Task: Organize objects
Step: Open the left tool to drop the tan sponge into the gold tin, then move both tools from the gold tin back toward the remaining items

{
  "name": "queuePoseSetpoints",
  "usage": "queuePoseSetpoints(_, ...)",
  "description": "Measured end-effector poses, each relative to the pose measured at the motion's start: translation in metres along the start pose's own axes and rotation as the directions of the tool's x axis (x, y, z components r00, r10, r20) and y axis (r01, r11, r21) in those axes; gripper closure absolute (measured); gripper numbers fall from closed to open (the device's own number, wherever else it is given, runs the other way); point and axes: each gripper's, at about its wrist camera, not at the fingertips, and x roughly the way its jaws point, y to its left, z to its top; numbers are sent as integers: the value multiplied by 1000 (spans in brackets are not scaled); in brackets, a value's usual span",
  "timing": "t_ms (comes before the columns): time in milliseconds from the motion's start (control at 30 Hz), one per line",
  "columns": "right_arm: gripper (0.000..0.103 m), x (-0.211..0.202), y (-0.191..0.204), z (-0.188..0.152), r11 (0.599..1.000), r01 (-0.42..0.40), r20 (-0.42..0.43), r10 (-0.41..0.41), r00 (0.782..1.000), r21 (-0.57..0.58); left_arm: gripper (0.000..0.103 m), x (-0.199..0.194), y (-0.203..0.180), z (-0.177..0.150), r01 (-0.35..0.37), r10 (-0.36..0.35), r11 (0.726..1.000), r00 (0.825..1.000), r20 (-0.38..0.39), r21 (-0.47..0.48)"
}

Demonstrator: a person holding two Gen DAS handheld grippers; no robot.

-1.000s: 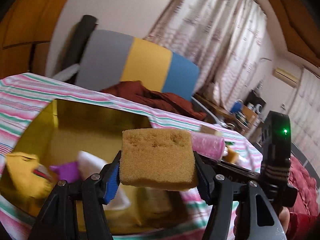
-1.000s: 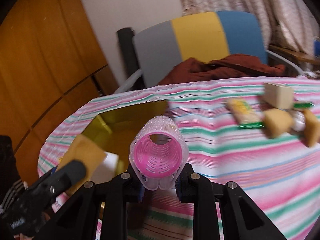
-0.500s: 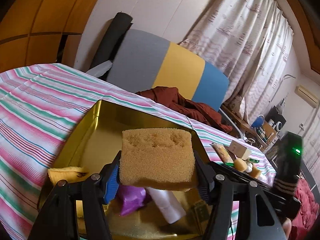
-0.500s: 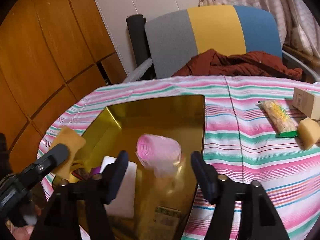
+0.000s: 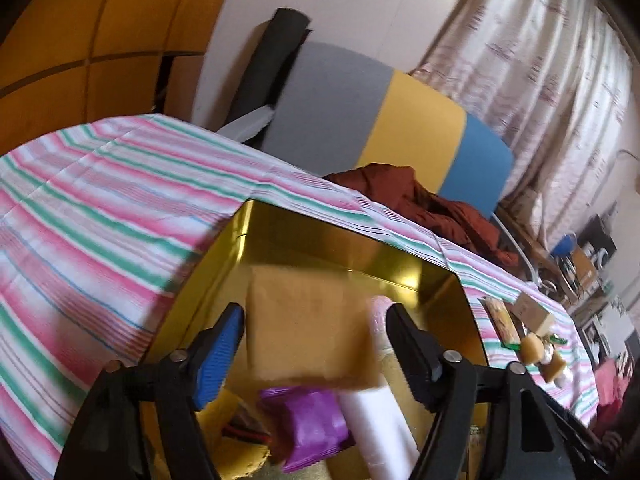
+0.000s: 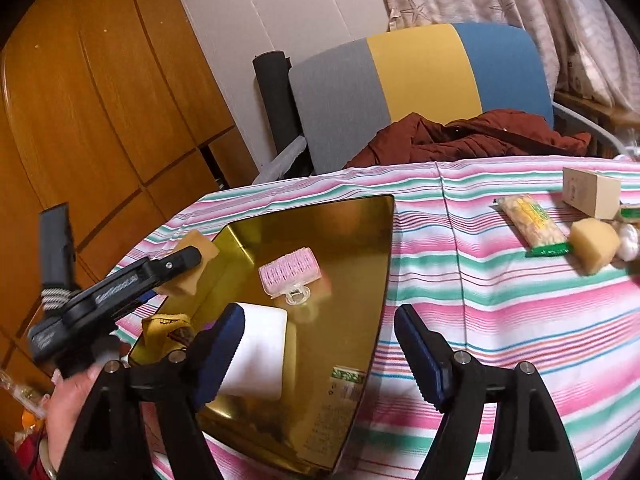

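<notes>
A gold tin (image 5: 352, 248) (image 6: 372, 264) sits on the striped tablecloth. My left gripper (image 5: 316, 324) is open over the tin; the yellow sponge (image 5: 304, 328) is blurred between its fingers, loose and dropping. In the right wrist view the sponge (image 6: 192, 260) is still by the left gripper's fingers (image 6: 168, 266) at the tin's left rim. My right gripper (image 6: 320, 340) is open and empty above the tin's near part. The pink hair roller (image 6: 290, 274) lies inside the tin. A white block (image 6: 256, 354), a purple packet (image 5: 308, 416) and a yellow item (image 6: 166, 324) also lie in it.
On the cloth at the right lie a snack packet (image 6: 532, 226), a small cardboard box (image 6: 590, 194), a yellow sponge piece (image 6: 594, 244) and a white ball (image 6: 628, 236). A grey, yellow and blue chair (image 6: 420, 76) with a brown garment (image 6: 472, 136) stands behind the table.
My left gripper has opened and the sponge has come free over the tin. The pink roller, dropped by my right gripper, has come to rest inside the tin.
</notes>
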Motion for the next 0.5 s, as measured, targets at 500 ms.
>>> queuePoseSetpoints(500,22,-11,-27,-9,996,25,-1,-25,1000,82,21,-33,-28,-29,28,-30,998,998,54,49)
